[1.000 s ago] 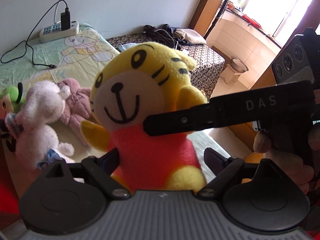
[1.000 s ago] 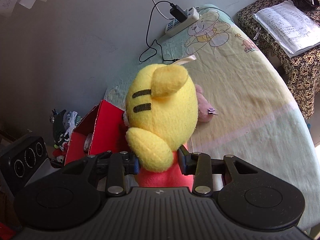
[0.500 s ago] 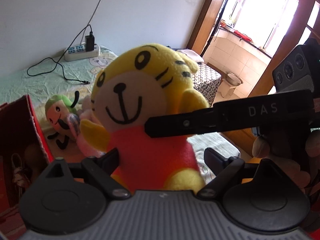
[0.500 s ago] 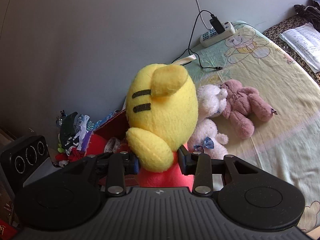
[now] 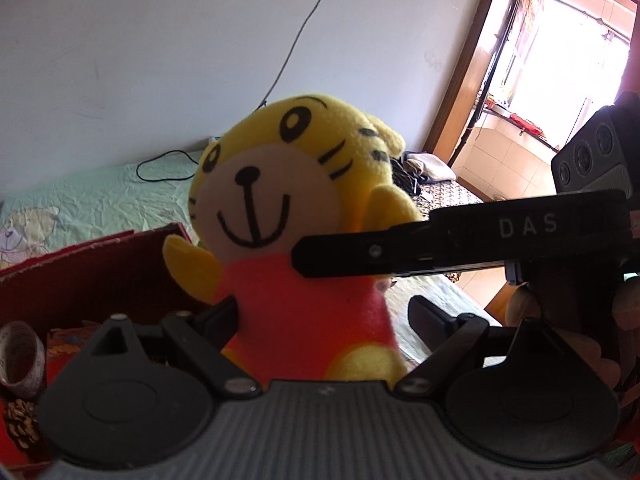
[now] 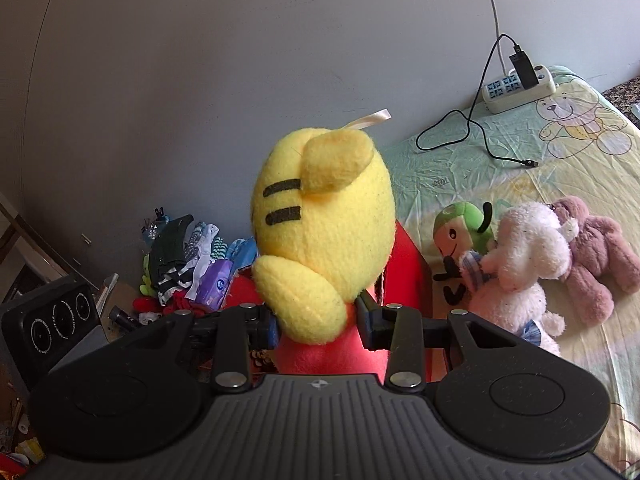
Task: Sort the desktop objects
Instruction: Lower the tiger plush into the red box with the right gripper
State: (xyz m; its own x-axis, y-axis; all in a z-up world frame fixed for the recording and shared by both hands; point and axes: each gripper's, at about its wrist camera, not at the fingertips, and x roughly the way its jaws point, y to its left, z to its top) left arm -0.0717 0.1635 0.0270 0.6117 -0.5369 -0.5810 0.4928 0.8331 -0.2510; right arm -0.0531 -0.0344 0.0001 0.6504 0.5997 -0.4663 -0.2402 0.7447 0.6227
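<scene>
A: What's the right gripper doing?
B: Clenched on the yellow tiger plush, pads pinching its red body just under the head. In the right wrist view the toy fills the centre of the frame, back of the head twd the camera, two black stripes and one ear showing, cream ribbon loop on top.
A: And the left gripper?
B: Fingers spread apart. The left one looks to touch the plush's red side, the right one stands clear of it w/ a gap, so it's released, not squeezing. In that view the tiger faces the camera, mid-frame, smiling face up.
A: That black bar across it?
B: The right gripper's finger, coming in from the right edge, marked DAS, lying across the toy's neck. A hand wraps its handle at lower right.
A: Where's the toy relative to the rest?
B: Held up above a red box at lower left of the left view; a tape roll and pine cone sit in it.
A: Other stuff?
B: Right half of the right view: green plush, white plush and pink plush bunched together on the bedsheet. Power strip upper right w/ a black cable. Pile of clothes at mid-left, by the wall
</scene>
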